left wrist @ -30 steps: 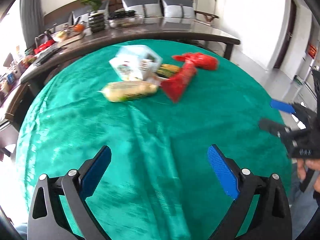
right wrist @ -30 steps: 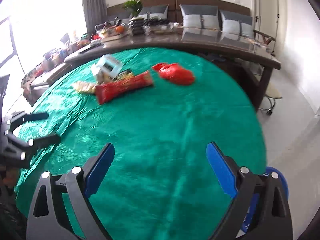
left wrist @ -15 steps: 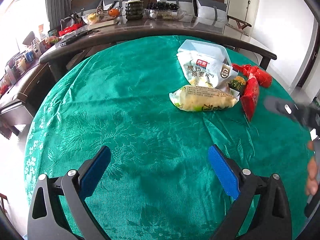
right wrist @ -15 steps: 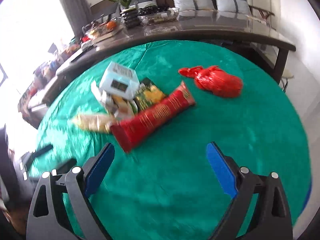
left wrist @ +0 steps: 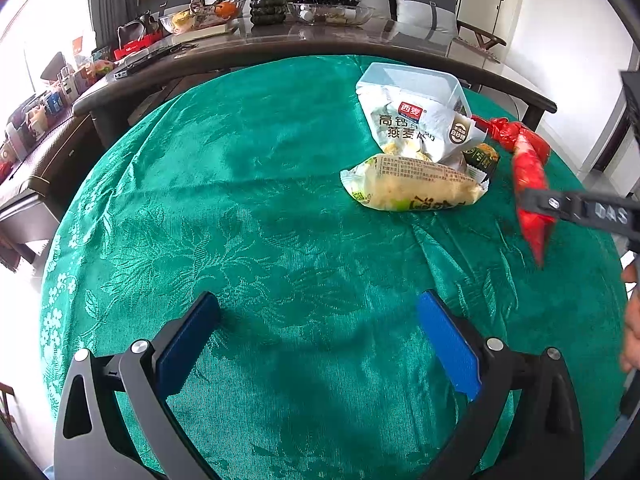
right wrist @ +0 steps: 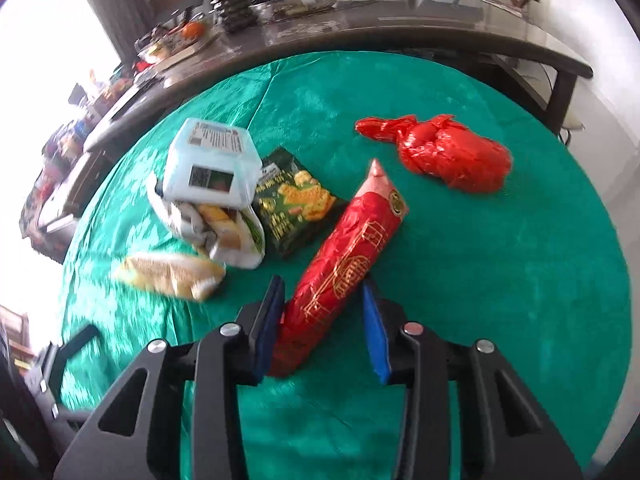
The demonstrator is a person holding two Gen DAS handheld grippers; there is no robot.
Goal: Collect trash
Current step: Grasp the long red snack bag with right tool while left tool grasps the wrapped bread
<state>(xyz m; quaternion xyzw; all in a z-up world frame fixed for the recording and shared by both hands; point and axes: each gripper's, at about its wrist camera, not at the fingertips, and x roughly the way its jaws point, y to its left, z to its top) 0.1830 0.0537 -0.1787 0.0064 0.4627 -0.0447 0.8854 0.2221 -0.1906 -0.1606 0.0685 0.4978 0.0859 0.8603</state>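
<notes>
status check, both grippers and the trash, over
Left hand-held gripper open, empty. Right hand-held gripper around red wrapper, one pad apart. Nothing blocking.

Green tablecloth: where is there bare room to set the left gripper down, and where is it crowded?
Bare cloth runs from the left gripper up to the yellow snack bag, and leftward to the table's edge. The far right is crowded: white pouch, clear box, red packet and right gripper around it.

The white oatmeal bag (left wrist: 416, 128) carries a red "西麦" logo above "高钙" and "燕麦片". "DAS" stands on the black arm of the right claw (left wrist: 608, 213).
</notes>
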